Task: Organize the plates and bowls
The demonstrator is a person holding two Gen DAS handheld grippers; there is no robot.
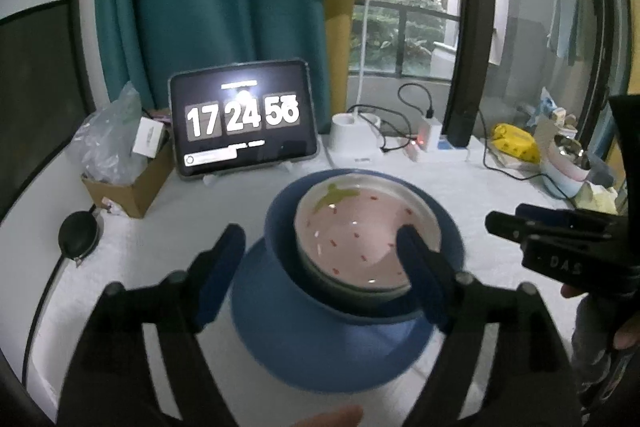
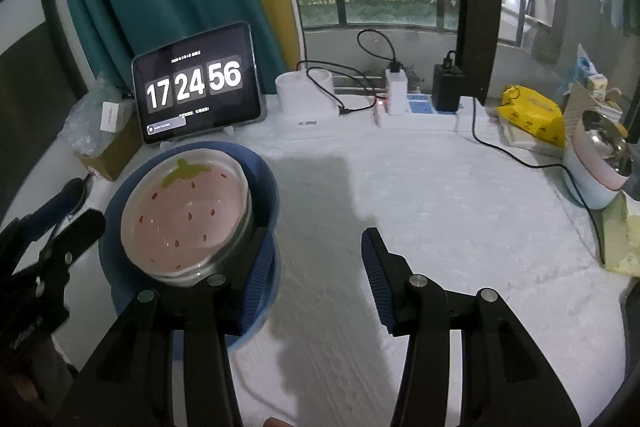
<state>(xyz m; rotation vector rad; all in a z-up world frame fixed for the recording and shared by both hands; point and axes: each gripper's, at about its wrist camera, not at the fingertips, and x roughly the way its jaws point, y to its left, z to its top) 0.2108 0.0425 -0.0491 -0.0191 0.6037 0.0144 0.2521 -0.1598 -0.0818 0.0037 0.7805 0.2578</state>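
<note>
Where the white-covered table (image 2: 420,207) meets the near-left part of the scene, a pink strawberry-patterned bowl (image 1: 356,239) sits nested inside a blue bowl (image 1: 280,223), and both rest on a blue plate (image 1: 320,347). Just behind the stack stands a tablet (image 2: 196,85) showing a clock, with a cardboard box (image 1: 128,187) to its left and a white lamp base (image 2: 306,99) to its right. A yellow packet (image 2: 532,115) lies far right. Around the stack, the left gripper (image 1: 320,267) is released, its blue pads spread wide on either side of the bowls without pressing them. Beside it, the right gripper (image 2: 316,279) is also released, holding nothing; its left finger is close to the blue bowl's right side, but contact is unclear. Stacking looks finished, so the sensible step is backing both tools straight away, keeping pads clear of the rims so the nested bowls stay centred.
</note>
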